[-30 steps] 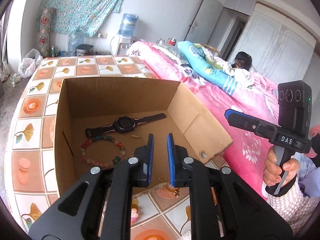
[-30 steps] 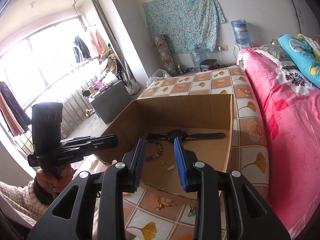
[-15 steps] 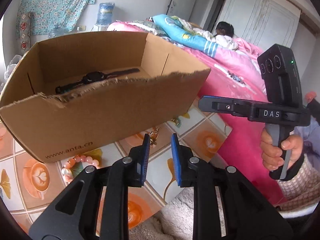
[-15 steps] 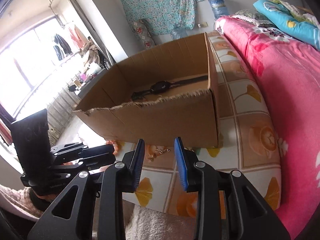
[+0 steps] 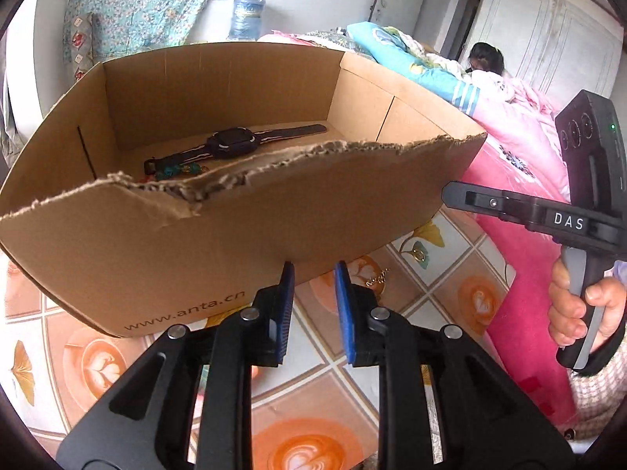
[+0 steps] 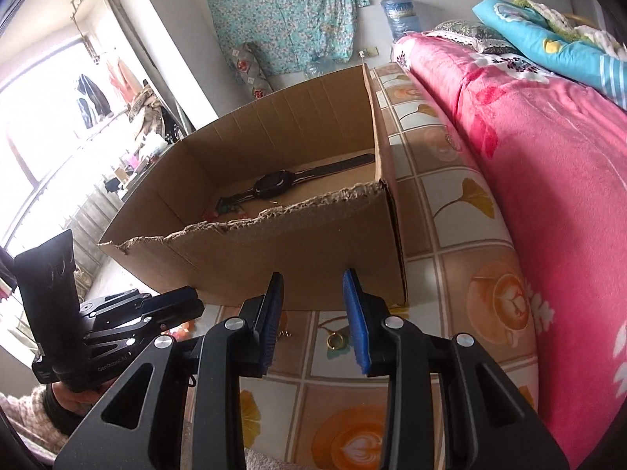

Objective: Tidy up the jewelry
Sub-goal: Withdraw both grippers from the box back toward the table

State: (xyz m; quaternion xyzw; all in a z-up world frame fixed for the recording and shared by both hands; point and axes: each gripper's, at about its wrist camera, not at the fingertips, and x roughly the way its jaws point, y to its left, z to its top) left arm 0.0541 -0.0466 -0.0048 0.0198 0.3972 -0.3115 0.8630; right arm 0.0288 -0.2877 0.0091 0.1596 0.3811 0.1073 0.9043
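A torn-edged cardboard box (image 5: 235, 235) stands on the tiled table. Inside it lie a black watch (image 5: 235, 143) and a coloured bead bracelet (image 5: 168, 172). In front of the box, on the tiles, lie a gold chain (image 5: 378, 280) and a gold ring (image 6: 337, 340). My left gripper (image 5: 313, 274) hangs low before the box's near wall, open by a narrow gap, nothing between its pads. My right gripper (image 6: 312, 278) is open a little wider, also empty, just above the ring and a small chain (image 6: 283, 335). Pink beads (image 6: 178, 329) peek out by the left gripper's fingers (image 6: 184, 303).
A pink bed (image 6: 548, 196) runs along the table's right side, with a person lying at its far end (image 5: 484, 58). The tiled tabletop (image 5: 450, 293) ends close to me. A water bottle (image 5: 245, 15) and a flowered cloth stand at the far wall.
Both grippers have sunk from above the open box to low in front of its near wall. The loose jewelry on the tiles has come close under the fingers. Gaps look nearly the same.
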